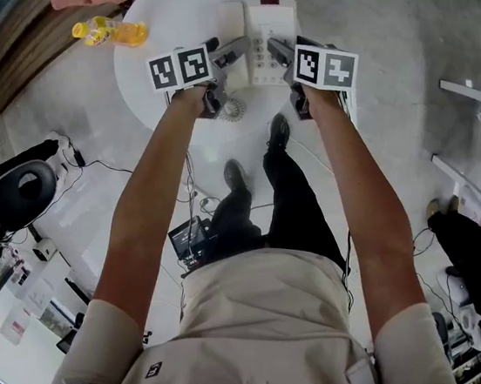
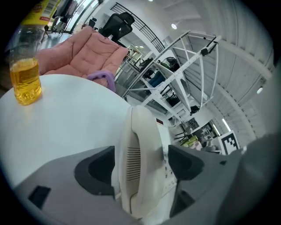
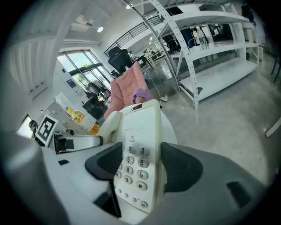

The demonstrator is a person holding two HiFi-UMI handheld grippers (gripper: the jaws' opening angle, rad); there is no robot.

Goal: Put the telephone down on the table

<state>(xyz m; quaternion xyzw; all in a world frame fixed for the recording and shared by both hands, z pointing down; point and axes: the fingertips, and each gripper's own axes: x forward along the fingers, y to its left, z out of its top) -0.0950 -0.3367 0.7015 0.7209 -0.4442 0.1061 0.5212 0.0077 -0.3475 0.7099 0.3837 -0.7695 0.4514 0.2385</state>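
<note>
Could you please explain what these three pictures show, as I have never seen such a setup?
There is no robot: a person holds two grippers. The head view looks down from a camera on the person's head; the other two cameras ride on the grippers and look along their jaws. Below is a round white table with a bottle of yellow drink on it. Both grippers hold one white telephone: the left gripper is shut on its handset side, the right gripper on its keypad side. Whether it rests on the table is unclear.
</note>
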